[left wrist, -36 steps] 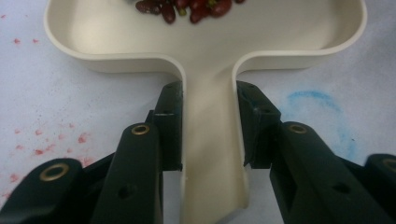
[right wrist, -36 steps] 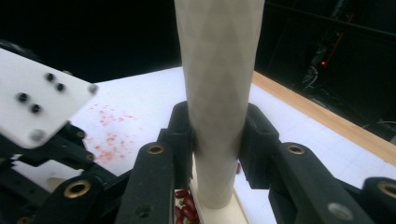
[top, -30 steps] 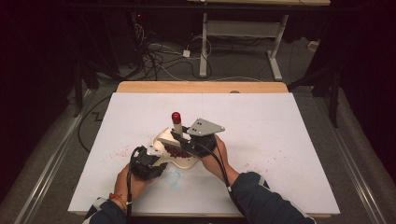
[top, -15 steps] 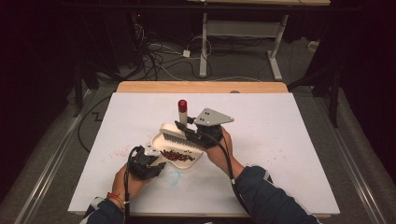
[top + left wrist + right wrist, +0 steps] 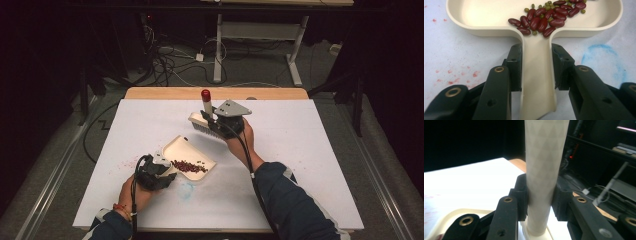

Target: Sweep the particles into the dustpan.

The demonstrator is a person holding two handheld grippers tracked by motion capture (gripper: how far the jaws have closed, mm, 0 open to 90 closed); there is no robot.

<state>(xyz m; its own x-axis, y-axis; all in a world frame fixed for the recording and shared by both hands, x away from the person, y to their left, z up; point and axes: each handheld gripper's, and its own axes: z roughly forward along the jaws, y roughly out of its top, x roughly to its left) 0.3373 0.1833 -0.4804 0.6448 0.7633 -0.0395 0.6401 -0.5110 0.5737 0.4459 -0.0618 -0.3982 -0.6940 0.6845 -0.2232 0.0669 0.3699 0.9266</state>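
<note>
A cream dustpan (image 5: 185, 150) lies on the white table left of centre, holding red beans (image 5: 189, 166) and some small green ones (image 5: 549, 7). My left gripper (image 5: 159, 172) is shut on the pan's flat handle (image 5: 537, 75), pads pressed on both sides. A hand brush (image 5: 202, 123) with a white handle (image 5: 544, 157) and a red tip (image 5: 205, 94) is lifted over the table beyond the pan, handle upright. My right gripper (image 5: 220, 122) is shut on that handle. The dustpan's rim (image 5: 454, 213) lies below it in the right gripper view.
The table sheet carries a blue smudge (image 5: 186, 191) near the front and faint red specks (image 5: 131, 162) left of the pan. A wooden strip (image 5: 165, 93) runs along the far edge. Cables (image 5: 165, 65) and desk legs (image 5: 218, 45) lie on the floor beyond.
My right gripper has carried the brush off the dustpan toward the far side of the table and slightly up. The pan and my left gripper have stayed in place.
</note>
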